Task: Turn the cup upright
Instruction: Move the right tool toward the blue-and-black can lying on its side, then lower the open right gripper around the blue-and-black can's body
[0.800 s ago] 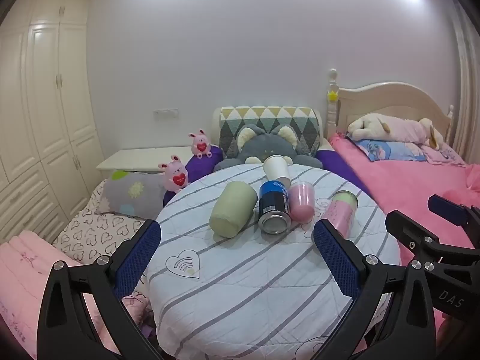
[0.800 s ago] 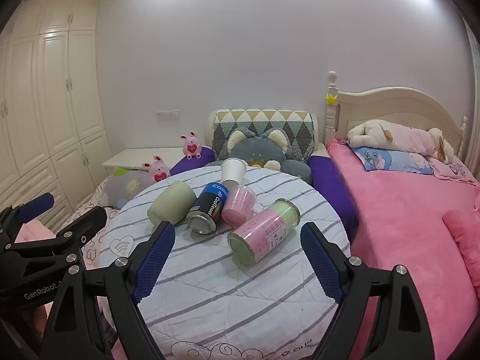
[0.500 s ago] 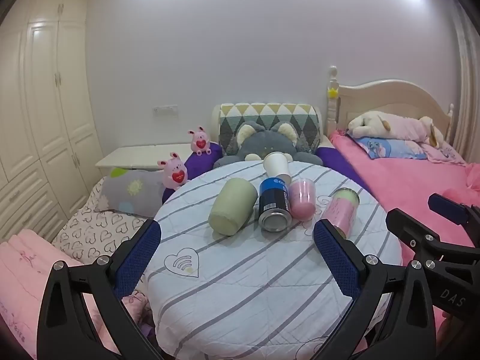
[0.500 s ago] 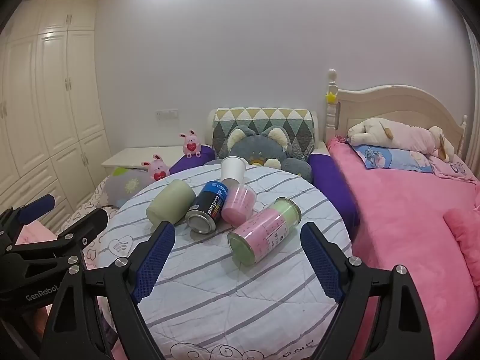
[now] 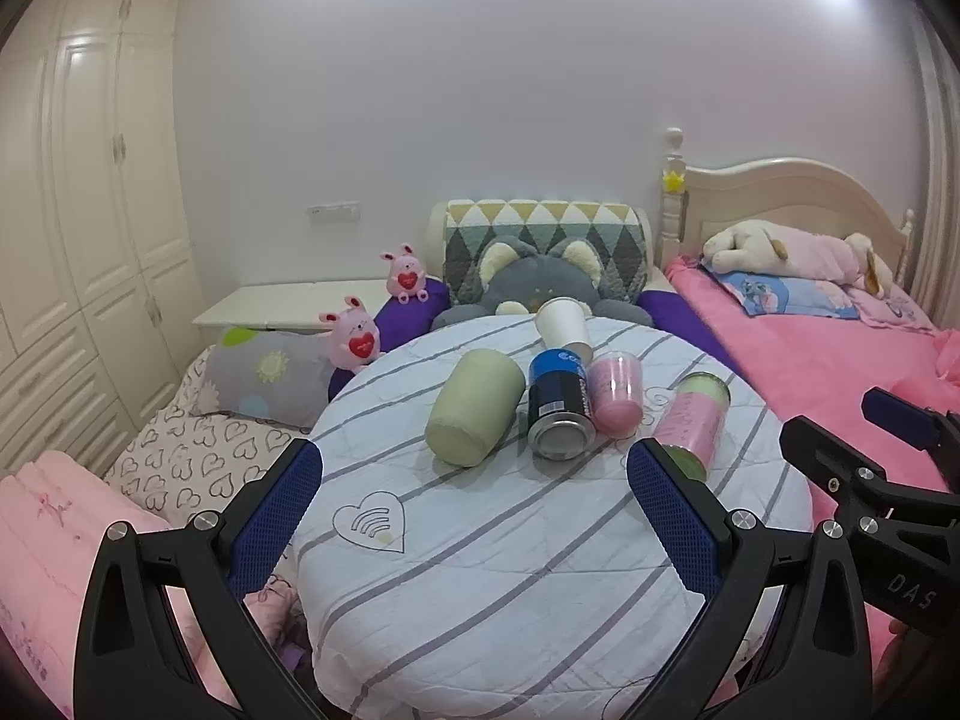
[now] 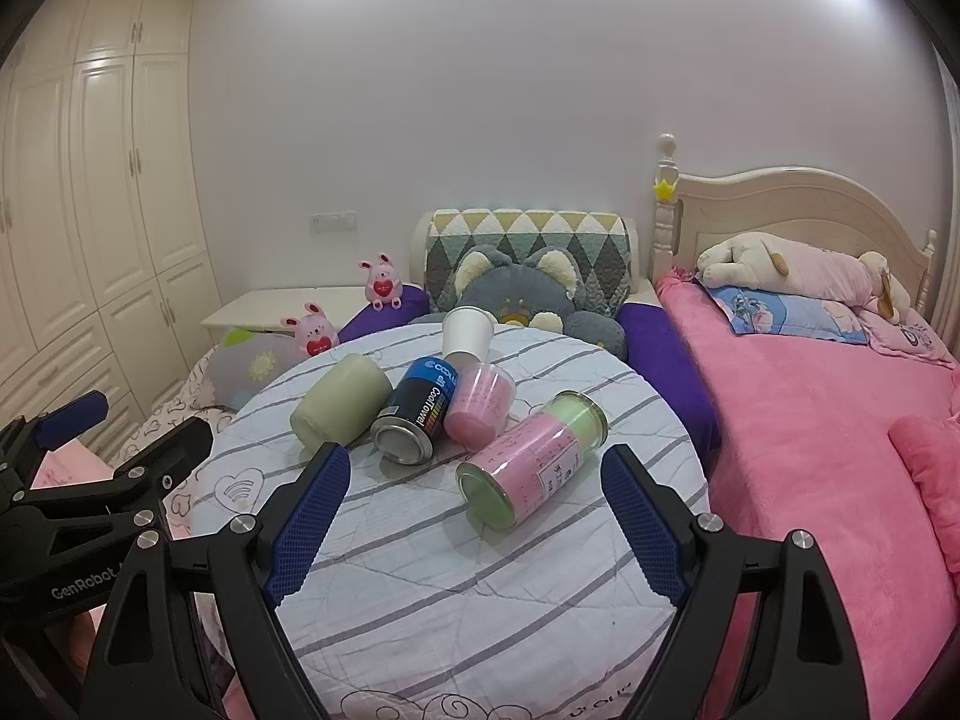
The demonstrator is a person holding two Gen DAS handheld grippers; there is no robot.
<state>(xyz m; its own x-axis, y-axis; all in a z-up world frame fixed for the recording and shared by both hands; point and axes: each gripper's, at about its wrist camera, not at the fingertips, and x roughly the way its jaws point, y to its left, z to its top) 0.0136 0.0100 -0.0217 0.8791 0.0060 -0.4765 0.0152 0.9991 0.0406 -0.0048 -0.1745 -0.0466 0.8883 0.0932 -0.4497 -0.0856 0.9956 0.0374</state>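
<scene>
Several containers lie on their sides on a round table with a striped cloth (image 5: pixel 510 570) (image 6: pixel 480 600): a pale green cup (image 5: pixel 474 405) (image 6: pixel 342 399), a blue-and-black can (image 5: pixel 558 402) (image 6: pixel 417 414), a pink cup (image 5: pixel 615 393) (image 6: pixel 480 402), a white paper cup (image 5: pixel 564 327) (image 6: pixel 468 333) and a pink-labelled jar (image 5: pixel 690 426) (image 6: pixel 531 459). My left gripper (image 5: pixel 474 516) is open and empty, short of the green cup. My right gripper (image 6: pixel 477 528) is open and empty, just short of the jar.
A pink bed (image 6: pixel 840 420) with plush toys stands right of the table. A grey cat cushion (image 5: pixel 534 288) and pink bunny toys (image 5: pixel 354 342) sit behind it. White wardrobes (image 5: pixel 72 240) line the left wall. Each gripper shows at the other view's edge.
Both views have shifted slightly; the table objects sit a touch higher in the left wrist view. Nothing on the table has moved and both grippers stay open.
</scene>
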